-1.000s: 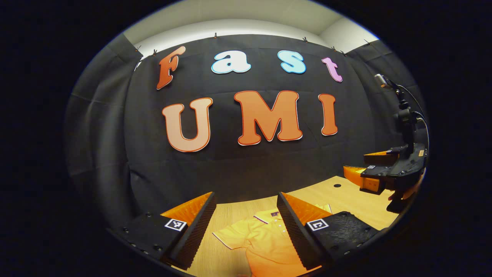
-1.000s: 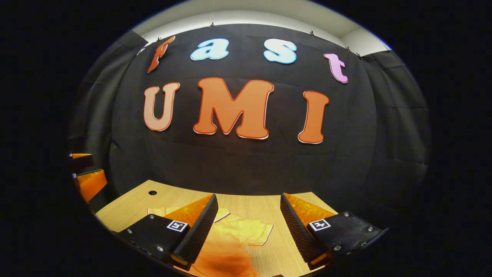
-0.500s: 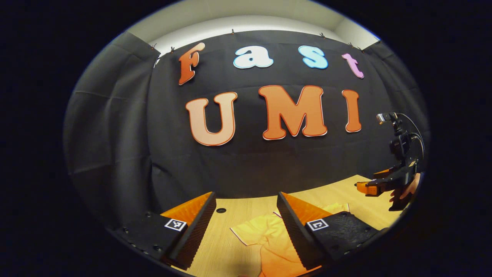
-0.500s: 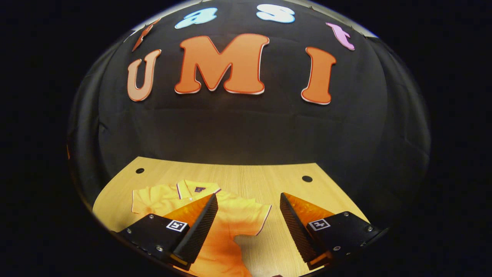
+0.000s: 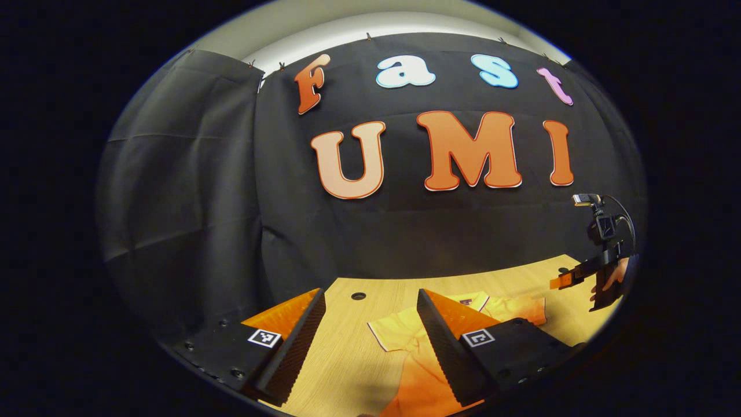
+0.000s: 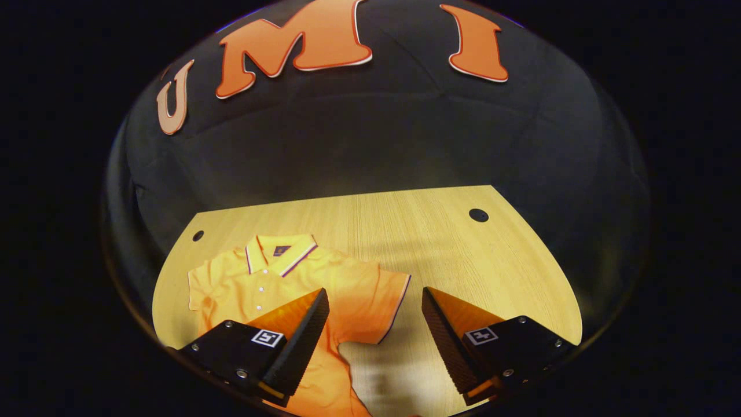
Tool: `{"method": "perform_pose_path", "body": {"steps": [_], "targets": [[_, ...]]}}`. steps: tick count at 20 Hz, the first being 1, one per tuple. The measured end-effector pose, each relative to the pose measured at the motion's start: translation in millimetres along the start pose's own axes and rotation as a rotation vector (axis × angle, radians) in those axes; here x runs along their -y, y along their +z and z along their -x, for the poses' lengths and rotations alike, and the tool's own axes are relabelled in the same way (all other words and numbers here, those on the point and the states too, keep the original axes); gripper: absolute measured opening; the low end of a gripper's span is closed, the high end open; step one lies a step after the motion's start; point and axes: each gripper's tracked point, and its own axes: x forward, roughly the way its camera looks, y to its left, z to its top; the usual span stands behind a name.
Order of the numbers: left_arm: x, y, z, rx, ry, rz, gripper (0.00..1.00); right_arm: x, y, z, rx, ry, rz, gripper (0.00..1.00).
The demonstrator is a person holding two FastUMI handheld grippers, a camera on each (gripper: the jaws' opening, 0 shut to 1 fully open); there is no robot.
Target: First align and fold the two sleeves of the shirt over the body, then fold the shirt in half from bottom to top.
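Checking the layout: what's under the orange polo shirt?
The orange polo shirt lies flat on the wooden table; bare wood shows around it. Whatever lies beneath the fabric is covered.

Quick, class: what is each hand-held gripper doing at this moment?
Left hand-held gripper: open, holding nothing, above the orange short-sleeved polo shirt.
Right hand-held gripper: open, holding nothing, above the shirt's sleeve.
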Motion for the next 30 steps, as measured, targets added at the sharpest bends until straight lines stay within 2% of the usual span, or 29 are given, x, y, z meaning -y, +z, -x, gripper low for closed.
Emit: {"method": "perform_pose_path", "body": {"steps": [6,9,12,13,14,16,17,18,20,21,22,23,24,26,27,28,30], "targets": [[8,-19,10,-0.060,0.037,-0.014,0.98,7,-19,-37,-0.190,0.039,-0.027,0.98],[12,-30,12,-0.094,0.046,-0.009,0.97,16,-28,-56,-0.260,0.019,-0.016,0.94],[12,-34,14,-0.115,0.064,-0.020,0.97,24,-48,-74,-0.389,0.003,0.008,0.94],[13,-34,14,-0.121,0.066,-0.020,0.97,24,-54,-79,-0.428,0.005,0.006,0.83],[13,-35,14,-0.128,0.069,-0.021,0.97,25,-61,-84,-0.463,0.008,0.008,0.86],[13,-37,13,-0.143,0.069,-0.024,0.97,30,-74,-94,-0.522,-0.010,0.020,0.83],[13,-38,13,-0.151,0.069,-0.026,0.97,30,-78,-96,-0.550,-0.016,0.022,0.89],[14,-38,14,-0.156,0.068,-0.028,0.97,30,-81,-98,-0.568,-0.015,0.031,0.83],[14,-38,14,-0.161,0.065,-0.032,0.97,29,-83,-104,-0.587,-0.021,0.046,0.82],[15,-40,14,-0.167,0.062,-0.035,0.97,22,-83,-105,-0.602,0.002,0.023,0.79],[15,-40,14,-0.171,0.059,-0.034,0.97,17,-83,-106,-0.611,0.009,-0.005,0.70],[15,-40,13,-0.176,0.054,-0.032,0.97,16,-81,-108,-0.615,0.008,-0.012,0.57],[15,-40,13,-0.178,0.050,-0.030,0.97,18,-82,-107,-0.627,0.010,0.000,0.56],[16,-39,14,-0.184,0.041,-0.024,0.97,7,-78,-110,-0.606,0.067,-0.014,0.52],[16,-39,14,-0.186,0.037,-0.022,0.97,2,-77,-106,-0.606,0.076,-0.055,0.25],[16,-40,14,-0.189,0.035,-0.020,0.97,2,-79,-112,-0.601,0.084,-0.079,0.12],[17,-39,15,-0.191,0.028,-0.011,0.97,1,-77,-111,-0.602,0.103,-0.151,0.13]]}}
